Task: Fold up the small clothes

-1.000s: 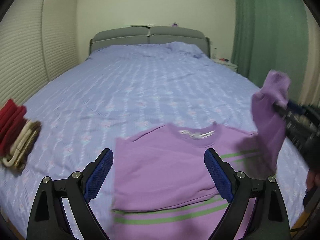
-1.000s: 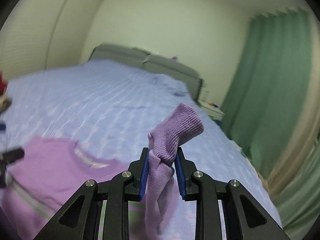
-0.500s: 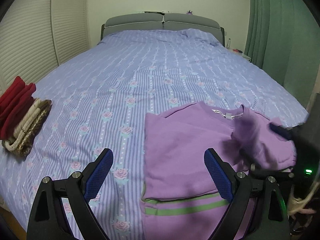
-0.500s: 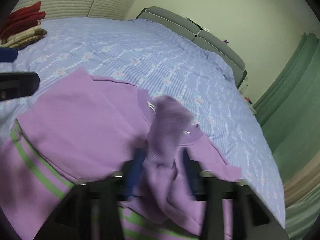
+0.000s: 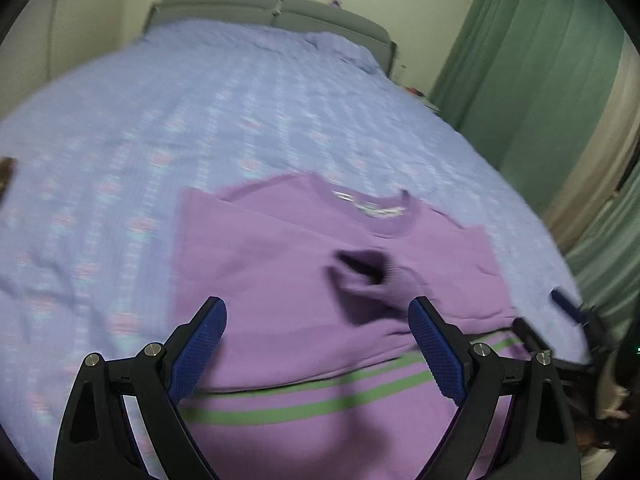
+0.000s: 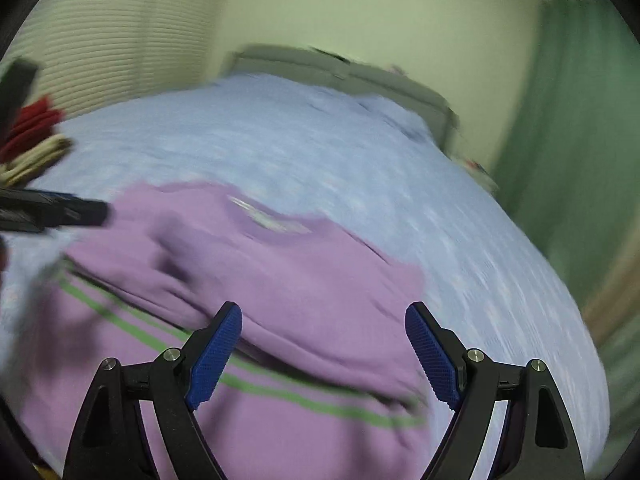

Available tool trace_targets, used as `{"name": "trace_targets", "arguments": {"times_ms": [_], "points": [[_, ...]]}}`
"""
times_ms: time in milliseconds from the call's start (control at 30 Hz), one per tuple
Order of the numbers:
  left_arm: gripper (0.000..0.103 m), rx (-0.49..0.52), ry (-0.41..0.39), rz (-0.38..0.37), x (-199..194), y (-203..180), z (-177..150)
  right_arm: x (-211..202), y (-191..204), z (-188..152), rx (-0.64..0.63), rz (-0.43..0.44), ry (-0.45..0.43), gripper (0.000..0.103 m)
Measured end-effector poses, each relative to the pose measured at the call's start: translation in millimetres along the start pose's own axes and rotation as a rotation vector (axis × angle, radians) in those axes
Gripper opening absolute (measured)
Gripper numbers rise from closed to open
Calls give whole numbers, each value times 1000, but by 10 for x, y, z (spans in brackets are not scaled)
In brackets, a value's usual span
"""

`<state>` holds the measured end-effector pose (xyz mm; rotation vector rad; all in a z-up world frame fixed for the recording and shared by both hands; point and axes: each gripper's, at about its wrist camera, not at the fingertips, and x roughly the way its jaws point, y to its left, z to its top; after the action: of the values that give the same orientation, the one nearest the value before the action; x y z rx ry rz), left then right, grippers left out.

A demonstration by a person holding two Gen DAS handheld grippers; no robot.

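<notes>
Both tools are spread wide with nothing between their blue pads: our left tool point(image 5: 316, 344) hovers over the lower half of the purple sweater point(image 5: 312, 280), and our right tool point(image 6: 324, 350) hangs over its right side, neither touching the cloth as far as we can tell through the motion blur. The sweater lies on the bed point(image 5: 200, 120), near the foot edge, collar point(image 5: 372, 208) toward the headboard, green-striped hem point(image 5: 320, 400) nearest us. Both sleeves look folded in across the chest, and the cuff point(image 5: 368, 276) of one rests loosely in the middle.

We judge the knit to be light, soft and floppy, with no stiffness to hold a shape, so it will sag and drag wherever it is unsupported. It should grip well against the textured pads. We would pinch the two hem corners, one per tool, taking all layers, and carry the bottom toward the collar together so the sleeves stay tucked.
</notes>
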<state>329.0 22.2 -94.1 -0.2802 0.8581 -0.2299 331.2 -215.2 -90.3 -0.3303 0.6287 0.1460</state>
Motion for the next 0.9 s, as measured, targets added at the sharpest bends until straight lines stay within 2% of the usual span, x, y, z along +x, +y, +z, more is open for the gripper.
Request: {"name": "trace_targets", "arguments": {"times_ms": [100, 167, 300, 367, 433, 533, 567, 600, 700, 800, 900], "points": [[93, -18, 60, -65, 222, -147, 30, 127, -370, -220, 109, -36, 80, 84], [93, -50, 91, -104, 381, -208, 45, 159, -530, -330, 154, -37, 99, 84], [93, -129, 147, -166, 644, -205, 91, 250, -685, -480, 210, -10, 130, 84], [92, -156, 151, -161, 688, -180, 83, 295, -700, -534, 221, -2, 137, 84], [85, -168, 138, -164, 691, -152, 86, 352, -726, -555, 229, 8, 140, 84], [58, -146, 120, -167, 648, -134, 99, 383, -762, -596, 246, 18, 141, 84], [42, -134, 119, -171, 627, -131, 100, 407, -780, -600, 255, 26, 140, 84], [33, -102, 111, -182, 597, -148, 105, 433, -780, -601, 261, 29, 140, 84], [19, 22, 16, -180, 422, -255, 150, 490, -787, -591, 256, 31, 142, 83], [14, 161, -100, -173, 174, -424, 244, 551, -776, -603, 236, 38, 162, 83], [10, 226, -139, -194, 55, -526, 367, 536, -795, -635, 244, 87, 157, 83]]}}
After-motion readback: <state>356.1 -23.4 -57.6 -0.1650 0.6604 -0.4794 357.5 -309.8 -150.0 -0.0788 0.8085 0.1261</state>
